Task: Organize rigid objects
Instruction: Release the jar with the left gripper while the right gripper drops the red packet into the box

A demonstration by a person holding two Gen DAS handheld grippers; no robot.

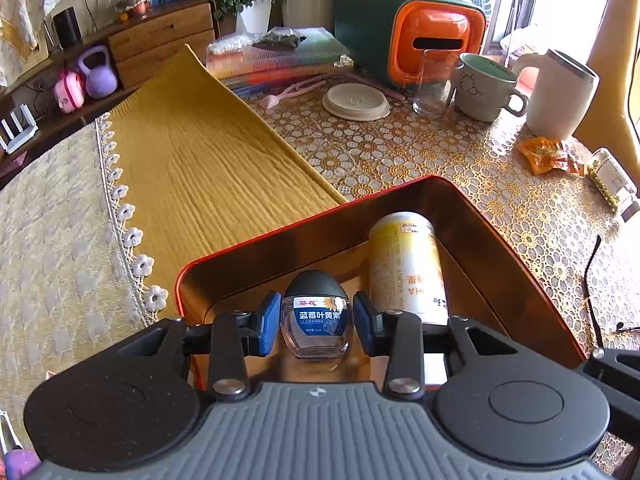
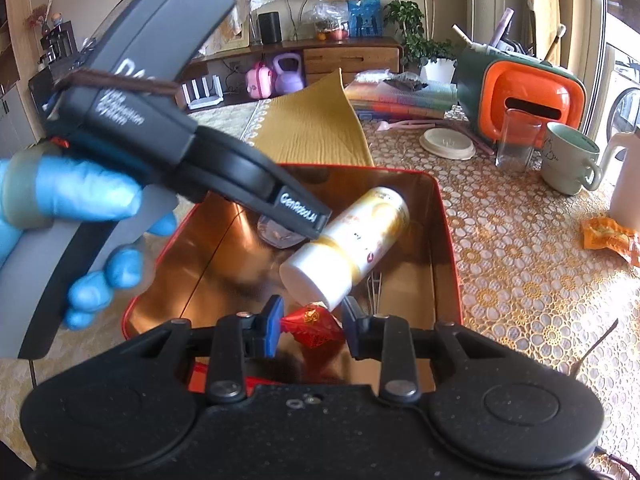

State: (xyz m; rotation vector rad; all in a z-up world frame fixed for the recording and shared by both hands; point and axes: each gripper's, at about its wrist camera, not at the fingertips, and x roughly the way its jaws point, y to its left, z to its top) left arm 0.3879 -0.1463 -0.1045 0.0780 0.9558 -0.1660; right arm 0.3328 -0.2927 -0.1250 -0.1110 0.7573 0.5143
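A red tin box [image 1: 460, 196] with a shiny copper inside sits on the table; it also shows in the right wrist view [image 2: 448, 216]. A yellow-and-white bottle [image 1: 404, 268] lies in it, also seen in the right wrist view [image 2: 352, 236]. My left gripper [image 1: 316, 320] is inside the box with a small clear egg-shaped bottle [image 1: 314, 316] with a dark cap between its fingers; small gaps show at both pads. My right gripper [image 2: 312, 326] holds a red foil-wrapped item [image 2: 312, 326] at the box's near edge. The left gripper body [image 2: 160, 132] crosses the right wrist view.
On the lace tablecloth stand a glass [image 1: 436, 84], a pale mug [image 1: 486, 88], a white jug [image 1: 560, 96], a round lid [image 1: 356, 100] and an orange-green container [image 1: 412, 28]. An orange snack packet [image 1: 548, 156] lies at the right. A yellow cloth [image 1: 192, 152] lies left of the box.
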